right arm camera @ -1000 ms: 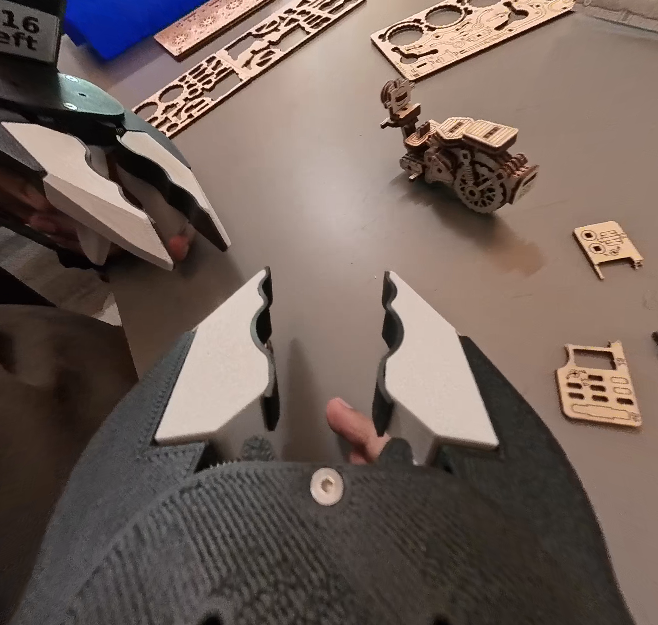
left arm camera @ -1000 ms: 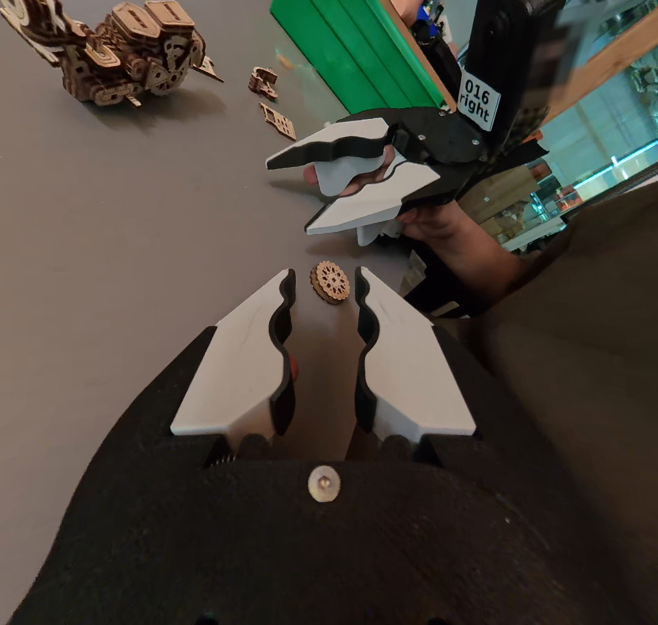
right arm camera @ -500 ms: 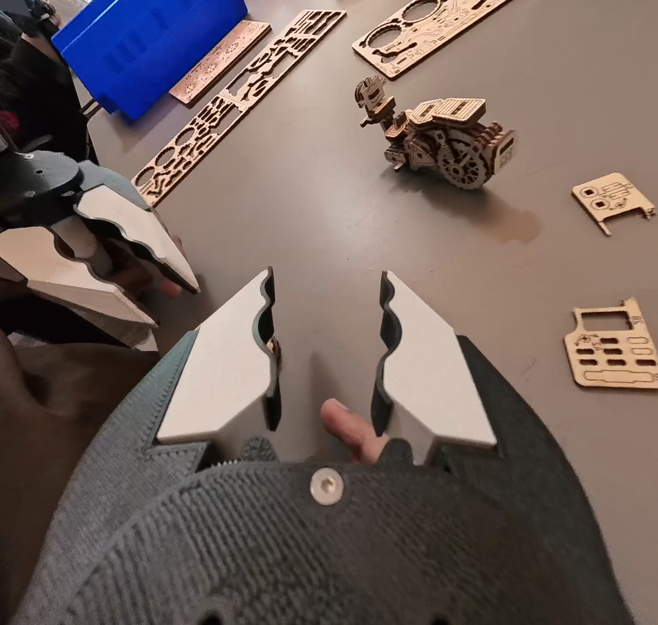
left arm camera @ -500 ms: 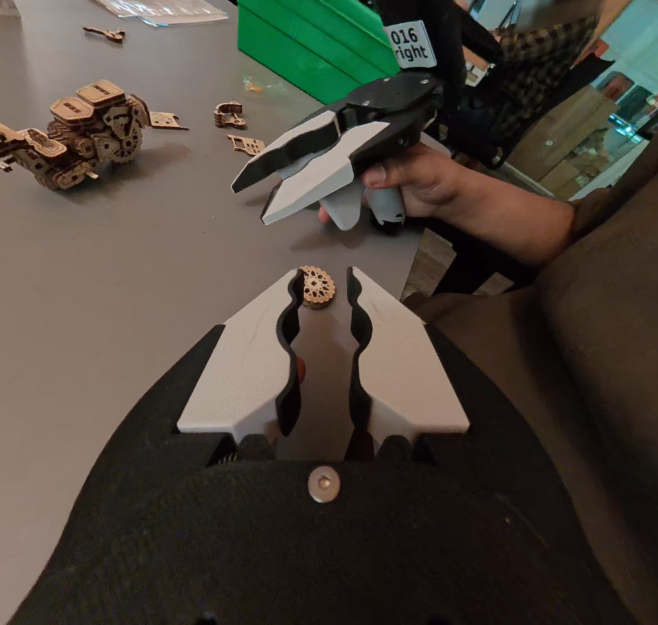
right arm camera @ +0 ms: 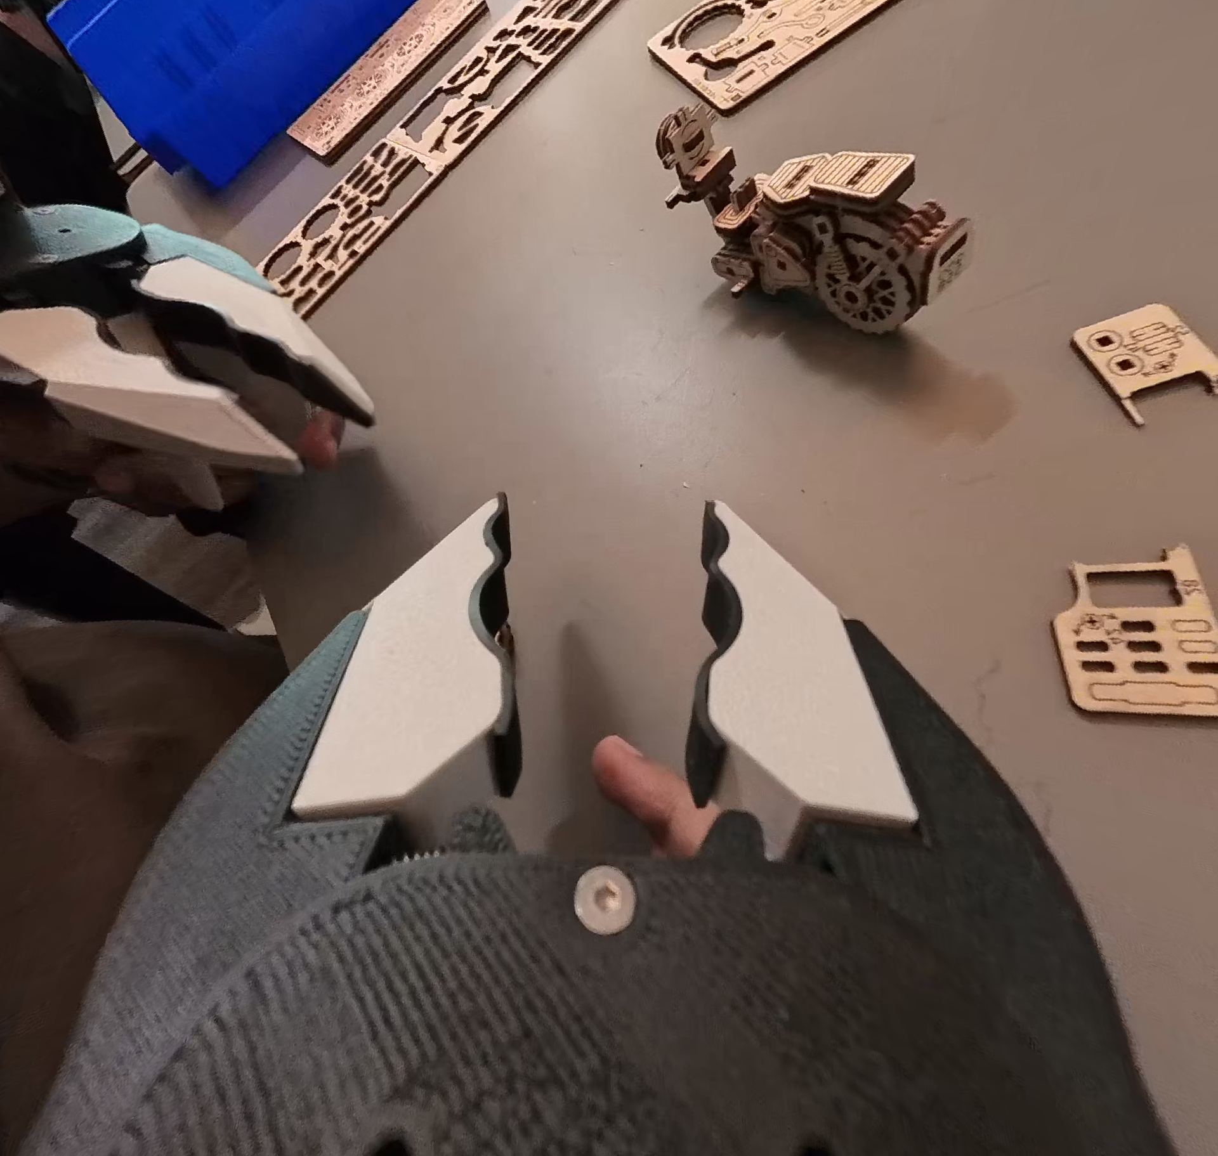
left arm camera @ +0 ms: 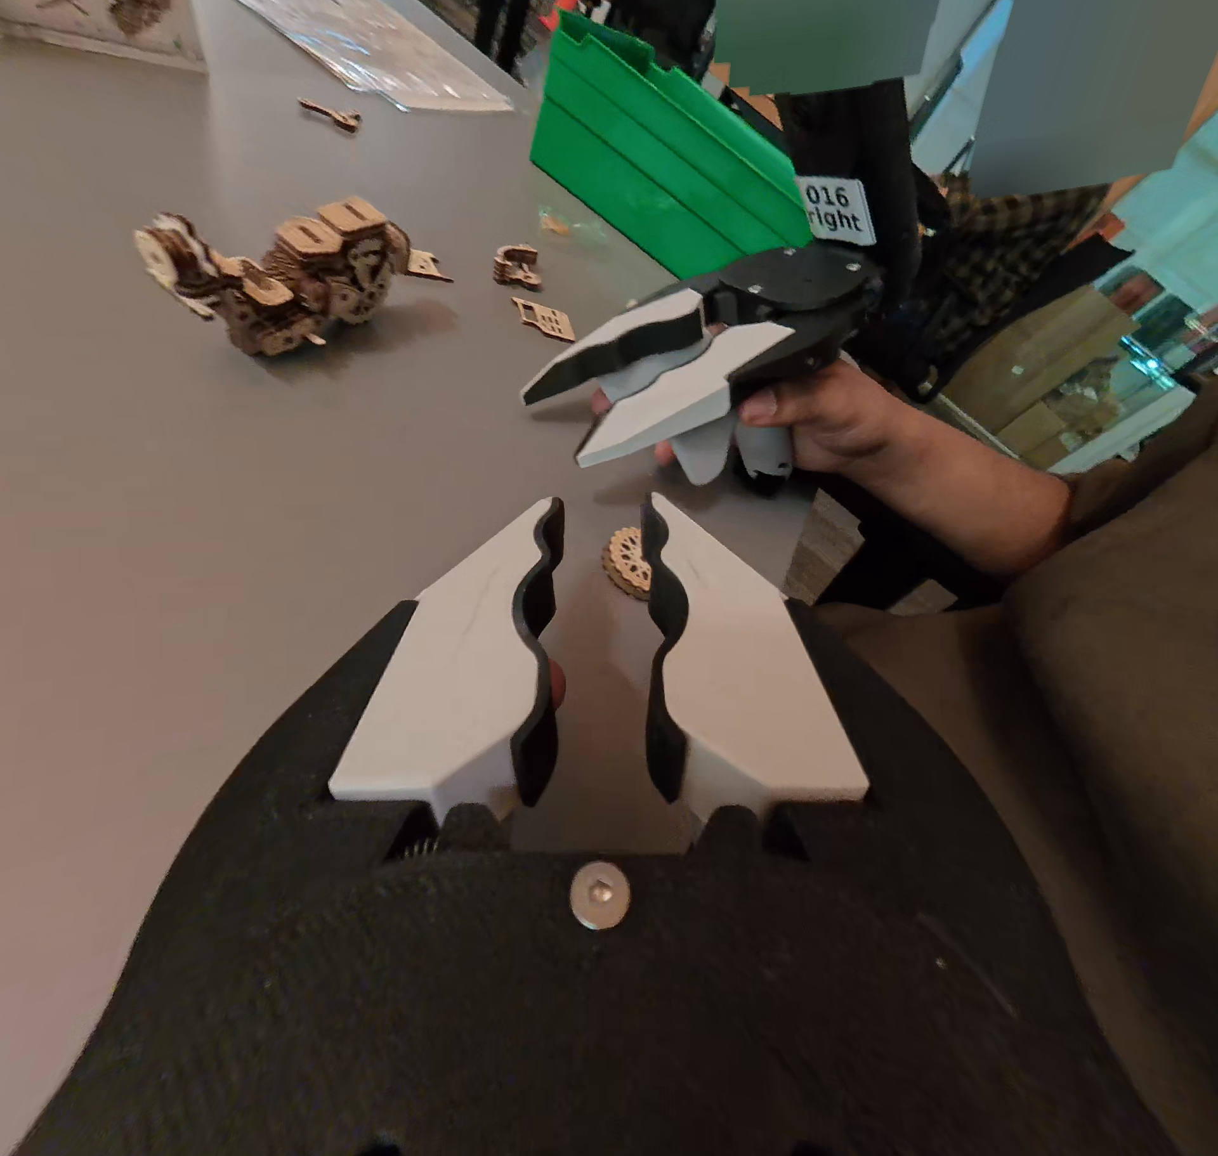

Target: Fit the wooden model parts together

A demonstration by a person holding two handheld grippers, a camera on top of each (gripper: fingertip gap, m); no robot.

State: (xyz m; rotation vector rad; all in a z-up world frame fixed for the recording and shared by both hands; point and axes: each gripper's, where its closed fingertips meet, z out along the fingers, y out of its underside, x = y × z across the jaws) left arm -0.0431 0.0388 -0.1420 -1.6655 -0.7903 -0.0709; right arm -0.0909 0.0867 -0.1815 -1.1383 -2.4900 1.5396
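A small round wooden gear wheel (left arm camera: 625,567) lies flat on the grey table (left arm camera: 198,498) near its front edge. My left gripper (left arm camera: 605,509) is open with a narrow gap and hovers over the wheel, whose right side is hidden behind my right finger (left arm camera: 718,630). The part-built wooden motorcycle model (left arm camera: 283,281) stands farther back; it also shows in the right wrist view (right arm camera: 824,248). My right gripper (right arm camera: 605,508) is open and empty above bare table, just right of the left gripper (right arm camera: 333,442). It also shows in the left wrist view (left arm camera: 555,427).
Flat wooden pieces (right arm camera: 1140,650) (right arm camera: 1147,360) lie at the right. Punched-out wooden sheets (right arm camera: 448,143) (right arm camera: 791,11) and a blue bin (right arm camera: 244,50) lie at the back. A green bin (left arm camera: 659,175) and small loose parts (left arm camera: 517,266) (left arm camera: 544,319) sit beyond the right gripper. The small round wooden gear wheel (left arm camera: 625,567) lies around 5 centimetres away from my right fingertips.
My left gripper has moved forward over the wheel, which now lies behind the fingertips, and its jaws have narrowed a little. The right gripper has stayed open and shifted slightly.
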